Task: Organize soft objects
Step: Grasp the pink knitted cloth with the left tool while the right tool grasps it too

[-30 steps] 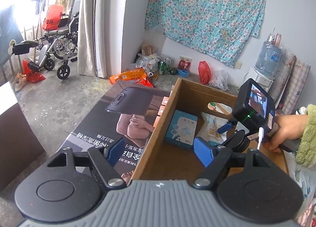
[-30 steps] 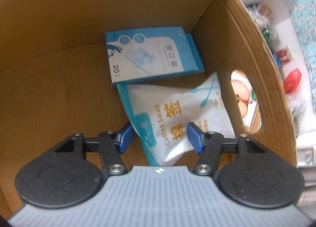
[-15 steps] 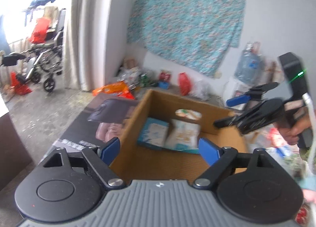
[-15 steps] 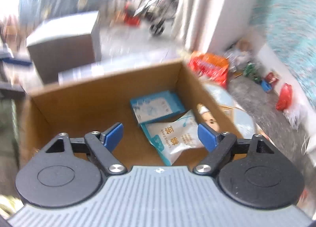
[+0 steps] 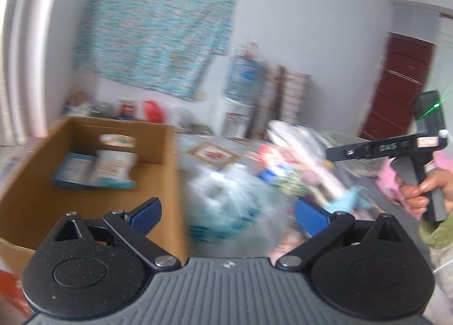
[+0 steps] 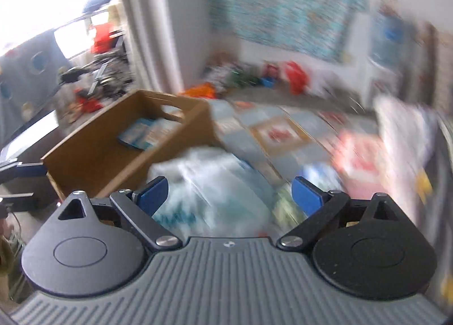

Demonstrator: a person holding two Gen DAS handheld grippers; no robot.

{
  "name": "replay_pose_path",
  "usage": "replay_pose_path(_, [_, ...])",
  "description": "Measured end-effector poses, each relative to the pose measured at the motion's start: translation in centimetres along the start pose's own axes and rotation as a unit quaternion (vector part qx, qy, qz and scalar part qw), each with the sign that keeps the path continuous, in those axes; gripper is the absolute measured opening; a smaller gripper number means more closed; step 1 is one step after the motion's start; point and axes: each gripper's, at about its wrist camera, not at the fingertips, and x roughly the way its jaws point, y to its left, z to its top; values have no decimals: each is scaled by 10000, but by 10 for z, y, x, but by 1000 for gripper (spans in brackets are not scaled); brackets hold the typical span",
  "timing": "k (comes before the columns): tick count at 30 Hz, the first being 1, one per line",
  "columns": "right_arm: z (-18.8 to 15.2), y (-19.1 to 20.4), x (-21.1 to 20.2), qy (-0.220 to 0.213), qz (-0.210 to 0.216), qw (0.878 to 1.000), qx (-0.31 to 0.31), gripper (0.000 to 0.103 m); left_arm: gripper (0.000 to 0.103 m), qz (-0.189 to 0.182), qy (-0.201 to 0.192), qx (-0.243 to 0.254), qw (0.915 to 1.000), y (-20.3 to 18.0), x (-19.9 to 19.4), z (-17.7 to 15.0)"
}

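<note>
Cardboard box [image 5: 170, 160]: open-topped, brown, standing left of the heap of soft packs; also seen at left centre from the right wrist [image 6: 93, 155].
Blue flat pack [image 5: 70, 173]: lying on the box floor, against the far wall side, blurred.
White cotton-swab pouch [image 5: 113, 169]: inside the box, just right of the blue flat pack, touching or overlapping it; too blurred to tell which.
Clear plastic bag [image 5: 232, 203]: outside the box, just beside its right wall, with pale blue and white contents; sharply smeared in both views [image 6: 209, 183].
Other soft packs [image 5: 297, 155]: heaped right of the box, beyond the clear plastic bag; colours pink, white, red; kinds not readable.
Left tongs [image 5: 226, 213]: spread wide, just been opening, nothing between the blue pads; hanging over the box's right wall and the clear plastic bag, touching neither.
Right tongs [image 6: 229, 193]: spread wide, just been opening, nothing gripped; above the clear plastic bag, right of the box; seen side-on from the left wrist [image 5: 373, 151].
Right hand [image 5: 419, 189]: wrapped round the grey handle, far right of the box, green fuzzy sleeve below it.
Flowered cloth [image 5: 158, 39]: hanging on the wall behind the box.
</note>
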Motion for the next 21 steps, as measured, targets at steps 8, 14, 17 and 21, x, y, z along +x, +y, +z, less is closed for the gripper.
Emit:
replay_pose_path(8, [-83, -71, -15, -29, -442, 9943, 965, 94, 101, -624, 438, 396, 9963, -75, 69, -30])
replay_pose_path(14, [-80, -107, 0, -129, -558, 9902, 1274, 94, 101, -634, 497, 528, 9954, -95, 115, -15])
replay_pose_path(17, [-63, -135, 21, -158, -492, 9856, 1610, 93, 97, -498, 409, 660, 9957, -106, 144, 6])
replay_pose_path(21, [-45, -177, 59, -8, -466, 9762, 2120, 80, 76, -590, 527, 784, 9938, -125, 191, 28])
